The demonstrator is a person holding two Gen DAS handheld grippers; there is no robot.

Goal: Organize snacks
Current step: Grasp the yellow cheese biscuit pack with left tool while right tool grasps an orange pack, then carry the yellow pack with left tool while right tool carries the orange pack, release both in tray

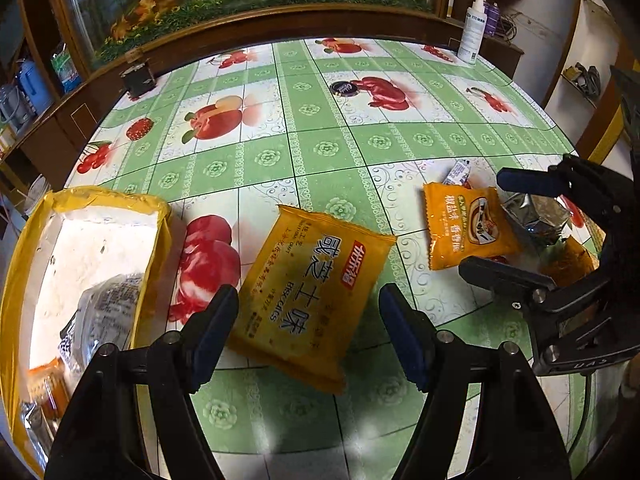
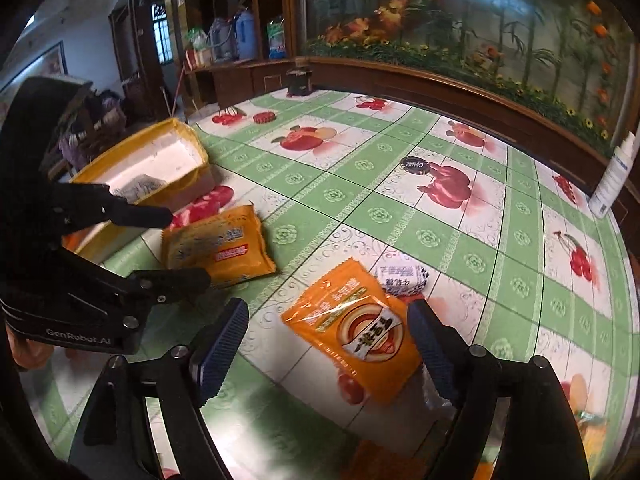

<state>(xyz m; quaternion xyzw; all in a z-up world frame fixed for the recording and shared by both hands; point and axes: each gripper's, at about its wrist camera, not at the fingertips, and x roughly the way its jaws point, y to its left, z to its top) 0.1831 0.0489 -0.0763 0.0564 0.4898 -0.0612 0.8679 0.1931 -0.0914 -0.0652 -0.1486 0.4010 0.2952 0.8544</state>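
A yellow biscuit packet [image 1: 308, 296] lies flat on the table between the fingers of my open left gripper [image 1: 308, 328]; it also shows in the right wrist view [image 2: 218, 246]. An orange snack packet [image 2: 356, 332] lies between the fingers of my open right gripper [image 2: 328, 344]; it also shows in the left wrist view [image 1: 466, 224], where the right gripper [image 1: 486, 224] hovers over a silver foil packet [image 1: 536, 214]. A small white packet [image 2: 402, 278] lies beyond the orange one. The yellow-taped box [image 1: 160, 216], at left, holds a grey packet [image 1: 104, 316] and other snacks.
The table wears a green and white fruit-print cloth [image 1: 320, 148]. A dark round lid [image 1: 343, 89] lies mid-table. A white spray bottle [image 1: 472, 32] stands at the far right edge. A small black box [image 1: 138, 78] sits by the wooden-framed wall.
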